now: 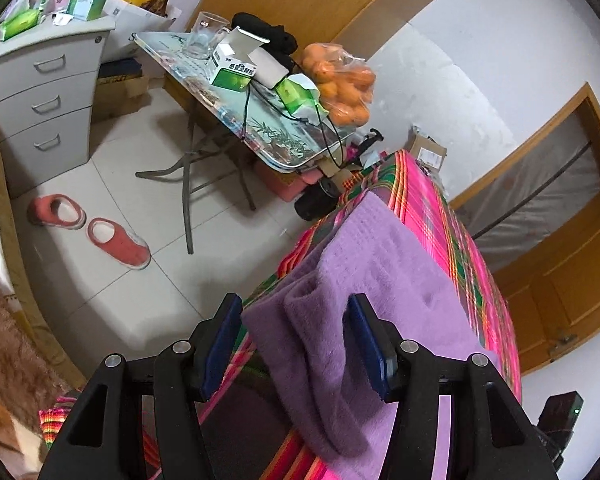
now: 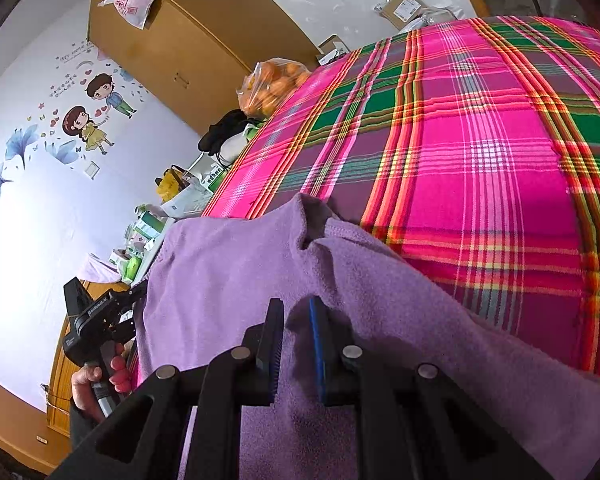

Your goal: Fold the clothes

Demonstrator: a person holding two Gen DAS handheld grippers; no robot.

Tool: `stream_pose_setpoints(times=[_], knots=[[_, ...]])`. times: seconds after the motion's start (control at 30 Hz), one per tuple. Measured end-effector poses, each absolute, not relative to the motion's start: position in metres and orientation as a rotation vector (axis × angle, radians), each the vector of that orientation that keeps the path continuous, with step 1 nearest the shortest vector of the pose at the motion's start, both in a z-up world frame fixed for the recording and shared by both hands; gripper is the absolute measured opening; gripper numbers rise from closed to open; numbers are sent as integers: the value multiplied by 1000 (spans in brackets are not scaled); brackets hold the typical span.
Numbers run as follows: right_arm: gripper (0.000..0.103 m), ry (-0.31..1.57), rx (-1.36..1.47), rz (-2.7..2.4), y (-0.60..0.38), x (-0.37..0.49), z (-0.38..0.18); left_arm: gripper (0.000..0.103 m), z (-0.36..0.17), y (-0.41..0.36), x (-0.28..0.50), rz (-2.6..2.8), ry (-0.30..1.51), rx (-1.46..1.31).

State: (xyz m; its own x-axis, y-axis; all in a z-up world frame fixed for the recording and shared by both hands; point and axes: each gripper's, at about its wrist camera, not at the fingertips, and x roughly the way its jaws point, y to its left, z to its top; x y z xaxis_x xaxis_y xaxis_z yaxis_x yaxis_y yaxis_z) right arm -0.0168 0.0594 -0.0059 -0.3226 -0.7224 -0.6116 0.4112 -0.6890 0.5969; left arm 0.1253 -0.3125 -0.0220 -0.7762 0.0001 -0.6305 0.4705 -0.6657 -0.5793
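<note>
A purple fleece garment [image 1: 380, 264] lies along the near edge of a bed covered with a pink, green and orange plaid sheet [image 1: 432, 208]. My left gripper [image 1: 296, 320] straddles a bunched fold of the garment. Its right pad touches the fleece and the left pad stands just clear, so the jaws are open. In the right wrist view the same garment [image 2: 228, 264] spreads over the plaid sheet [image 2: 480, 152]. My right gripper [image 2: 296, 332] stands nearly closed, pinching a layer of the fleece. A hand [image 2: 96, 380] holds the left gripper's body at the garment's left edge.
A folding table [image 1: 228, 128] beside the bed carries a glass mug [image 1: 202, 34], small boxes and a bag of oranges [image 1: 340, 84]. A grey drawer cabinet [image 1: 48, 96] and red slippers [image 1: 116, 242] stand on the tiled floor. Wooden wardrobes [image 2: 172, 48] line the walls.
</note>
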Motion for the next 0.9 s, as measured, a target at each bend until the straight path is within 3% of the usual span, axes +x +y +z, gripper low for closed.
stream_pose_setpoints(times=[0.13, 0.23, 0.5, 0.9], knots=[[13, -438, 1189, -2054, 59, -16, -5, 29, -9, -303, 127, -2531, 1009, 835], [13, -439, 1189, -2054, 58, -15, -5, 26, -2, -304, 130, -2560, 1003, 802], [13, -444, 1189, -2051, 59, -17, -6, 24, 28, -293, 133, -2662, 958, 723], [16, -339, 1157, -2125, 59, -3, 13, 22, 96, -231, 116, -2924, 722, 679]])
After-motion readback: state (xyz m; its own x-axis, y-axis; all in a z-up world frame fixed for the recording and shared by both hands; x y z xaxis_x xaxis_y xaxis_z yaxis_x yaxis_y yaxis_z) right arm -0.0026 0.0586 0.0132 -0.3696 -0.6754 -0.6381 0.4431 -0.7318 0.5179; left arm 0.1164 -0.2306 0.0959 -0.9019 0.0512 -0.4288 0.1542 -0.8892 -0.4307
